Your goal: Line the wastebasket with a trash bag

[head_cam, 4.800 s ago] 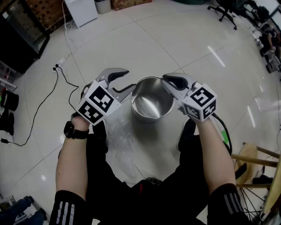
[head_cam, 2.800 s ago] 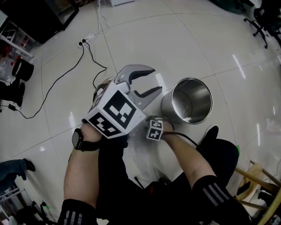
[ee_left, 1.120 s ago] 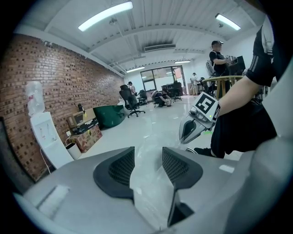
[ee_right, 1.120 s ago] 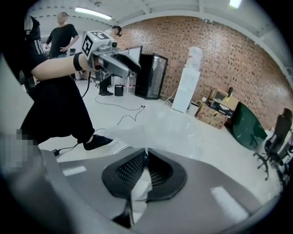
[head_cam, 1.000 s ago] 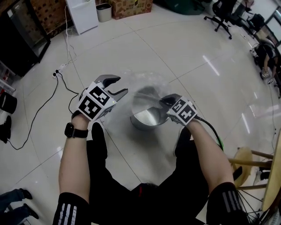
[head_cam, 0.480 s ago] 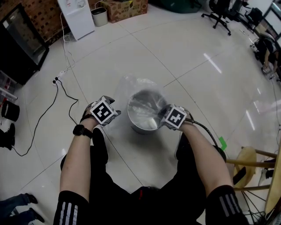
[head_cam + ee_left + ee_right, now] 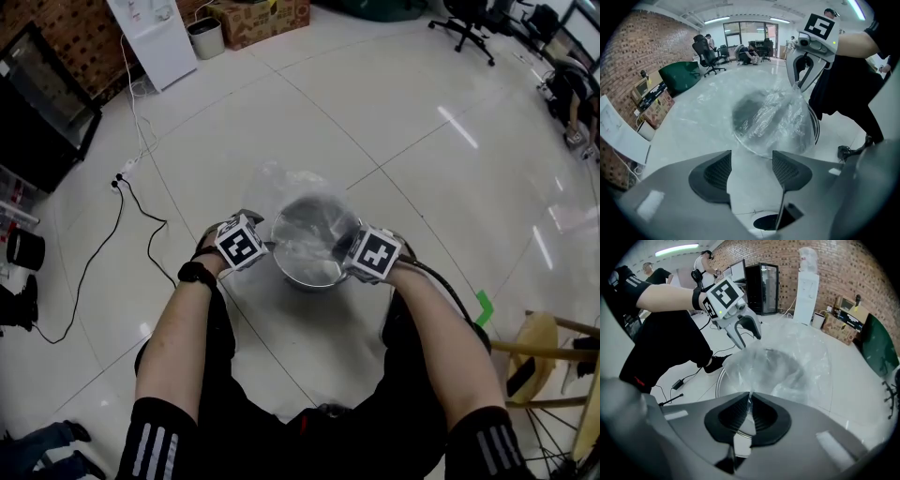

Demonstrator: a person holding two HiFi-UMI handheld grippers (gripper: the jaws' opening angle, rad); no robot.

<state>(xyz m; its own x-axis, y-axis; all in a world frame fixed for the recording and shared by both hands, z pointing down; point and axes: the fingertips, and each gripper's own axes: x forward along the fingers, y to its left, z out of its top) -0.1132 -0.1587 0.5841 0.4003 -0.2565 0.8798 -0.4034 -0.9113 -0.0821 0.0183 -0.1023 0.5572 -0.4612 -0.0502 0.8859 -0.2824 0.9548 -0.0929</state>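
Observation:
A shiny steel wastebasket (image 7: 314,272) stands on the tiled floor, with a clear trash bag (image 7: 298,199) billowing over its mouth. My right gripper (image 7: 361,251) sits at the basket's right rim, shut on the bag's film (image 7: 787,364), which runs up from between its pads (image 7: 761,414). My left gripper (image 7: 255,248) is low at the left rim (image 7: 815,133). Its jaws have just been opening and now stand apart; only pale floor shows in the gap (image 7: 751,171). Each gripper view shows the other gripper across the bag: the right gripper (image 7: 799,84) and the left gripper (image 7: 749,341).
A black cable (image 7: 112,220) and power strip (image 7: 123,174) lie on the floor to the left. A wooden stool (image 7: 536,345) and green tape (image 7: 483,305) are at the right. A white dispenser (image 7: 150,37), a cardboard box (image 7: 253,14) and office chairs (image 7: 469,23) stand far back.
Both grippers have dropped from above the basket down to its rim, the left one the farthest. The bag has come down with them and now covers the basket's mouth.

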